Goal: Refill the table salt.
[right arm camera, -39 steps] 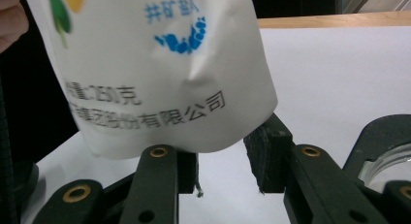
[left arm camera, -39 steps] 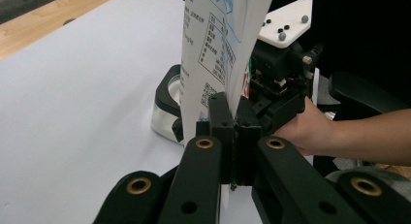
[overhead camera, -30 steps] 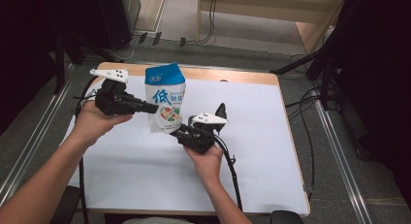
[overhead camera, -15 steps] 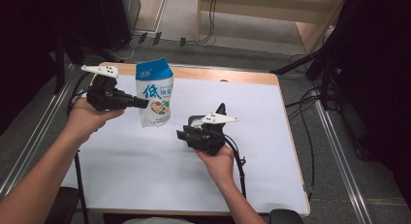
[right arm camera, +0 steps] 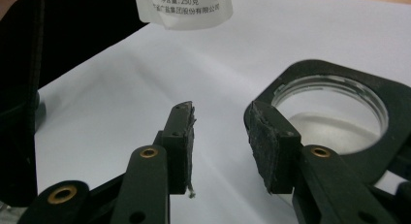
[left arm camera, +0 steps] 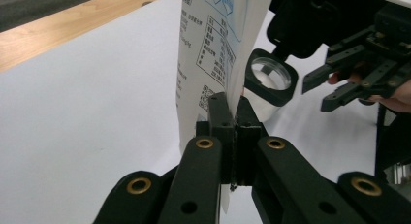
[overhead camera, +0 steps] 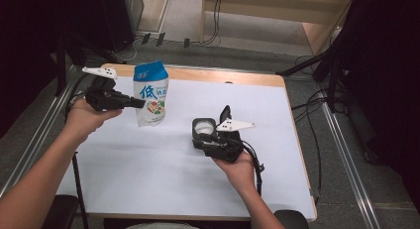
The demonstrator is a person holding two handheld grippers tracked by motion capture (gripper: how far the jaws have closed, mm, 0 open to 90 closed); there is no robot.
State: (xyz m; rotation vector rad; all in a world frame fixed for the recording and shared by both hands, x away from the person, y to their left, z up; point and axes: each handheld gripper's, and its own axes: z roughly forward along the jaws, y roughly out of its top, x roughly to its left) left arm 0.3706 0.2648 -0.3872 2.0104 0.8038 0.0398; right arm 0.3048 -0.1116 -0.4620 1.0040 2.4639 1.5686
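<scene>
My left gripper clenched on the edge of the white and blue pouch, pouch hanging above the white table near its far left corner, my right gripper released, jaws just opening, nothing between them.

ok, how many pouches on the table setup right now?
1. The blue-and-white pouch hangs above the table's far-left part, its edge pinched in the left gripper. The right gripper, open, holds nothing. I see no others.
</scene>
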